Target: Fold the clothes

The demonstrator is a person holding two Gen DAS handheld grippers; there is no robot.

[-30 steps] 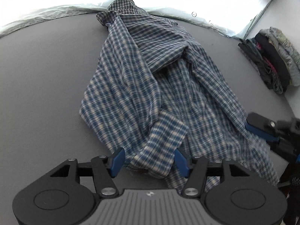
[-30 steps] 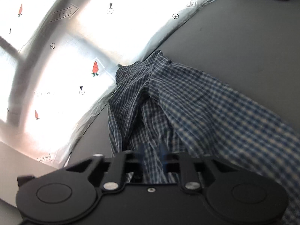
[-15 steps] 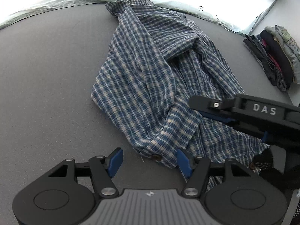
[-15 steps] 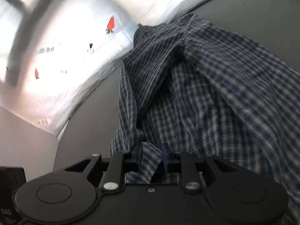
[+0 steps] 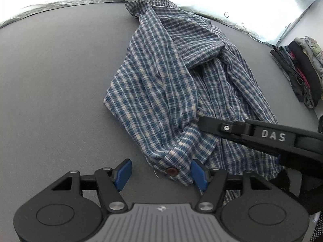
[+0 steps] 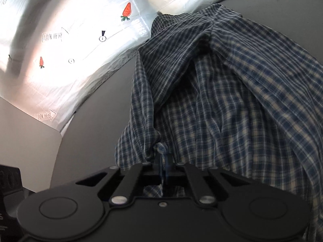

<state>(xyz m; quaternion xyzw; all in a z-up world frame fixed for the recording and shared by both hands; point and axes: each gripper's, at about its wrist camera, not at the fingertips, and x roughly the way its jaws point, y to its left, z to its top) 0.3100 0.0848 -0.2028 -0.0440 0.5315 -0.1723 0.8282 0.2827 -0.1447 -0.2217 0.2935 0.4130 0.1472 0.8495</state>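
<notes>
Left tongs [image 5: 160, 171]: your blue pads stand wide apart with nothing between them, hovering just over the buttoned cuff [image 5: 171, 170] at the near edge of the shirt.
Right tongs [image 6: 164, 162]: your jaws are pinched tight on a small bunch of checked cloth; in the left wrist view their black body reaches in from the right over the shirt.
Shirt [image 5: 165, 84]: it lies crumpled on the grey counter [image 5: 56, 84], collar end far from you against the bright sheet, sleeves and body bunched into ridges, not flat and not folded.
Handling: expect it to be light, soft and limp. It will sag and drag wherever you lift only one point, and the cloth should not slip much in the pads.
Where to hold: I would judge the cuff the best spot for your left tongs, since the doubled hem and brown button [image 5: 171, 171] give a firm edge; seams and the collar are the other stiff places.
Stack of clothes [image 5: 300, 68]: a pile sits at the far right of the counter, well apart from the shirt.
Change over the last second: your right tongs have come across from the far right edge to lie over the shirt's lower half, carrying their pinch of cloth with them. Your left tongs have drawn back from astride the cuff, which now lies flatter with its button showing. The right jaws have stayed clamped throughout.
</notes>
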